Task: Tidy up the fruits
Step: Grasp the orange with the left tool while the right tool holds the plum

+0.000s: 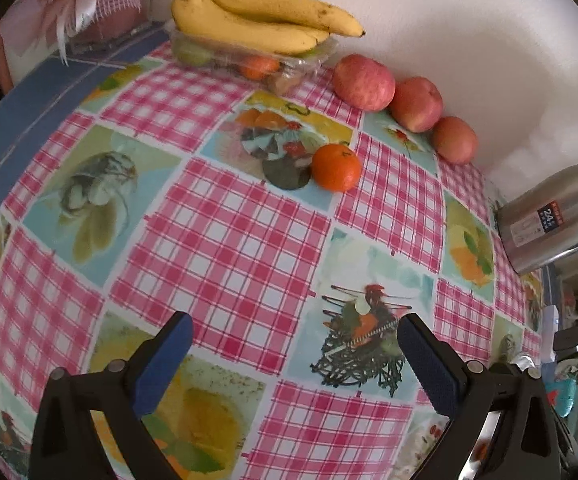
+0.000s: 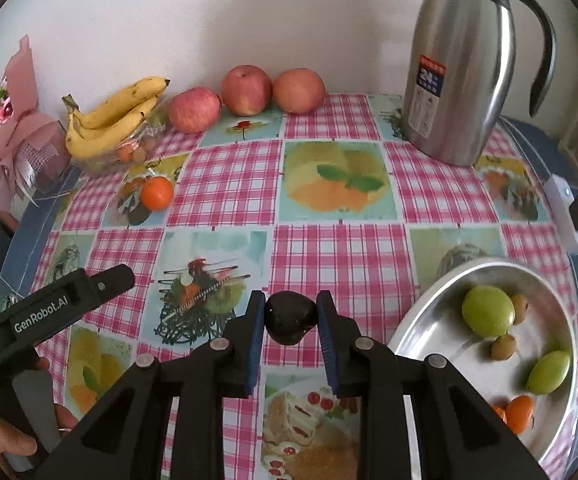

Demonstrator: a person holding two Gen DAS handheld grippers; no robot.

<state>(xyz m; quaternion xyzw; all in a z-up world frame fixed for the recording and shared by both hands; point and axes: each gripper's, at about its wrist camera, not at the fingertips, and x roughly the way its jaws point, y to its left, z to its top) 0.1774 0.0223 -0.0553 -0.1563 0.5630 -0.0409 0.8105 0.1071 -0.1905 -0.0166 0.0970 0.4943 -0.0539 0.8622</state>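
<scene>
My right gripper (image 2: 291, 300) is shut on a small dark fruit (image 2: 291, 318), held just above the checked tablecloth (image 2: 329, 248). To its right lies a metal plate (image 2: 445, 344) with two green fruits (image 2: 487, 311), small brown ones and a tangerine (image 2: 519, 412). My left gripper (image 1: 293, 322) is open over the cloth, nothing between its fingers; it also shows at the left of the right wrist view. A loose tangerine (image 1: 336, 167) sits further back. Three apples (image 1: 363, 82) line the wall. Bananas (image 1: 257, 20) rest on a clear tray of fruit (image 1: 249, 60).
A tall steel jug (image 2: 461, 68) stands at the back right, near the wall. A pink wrapped bouquet (image 2: 13, 120) sits at the back left corner. A white device (image 2: 565, 208) lies by the table's right edge. A person's hand (image 2: 5, 440) holds the left gripper.
</scene>
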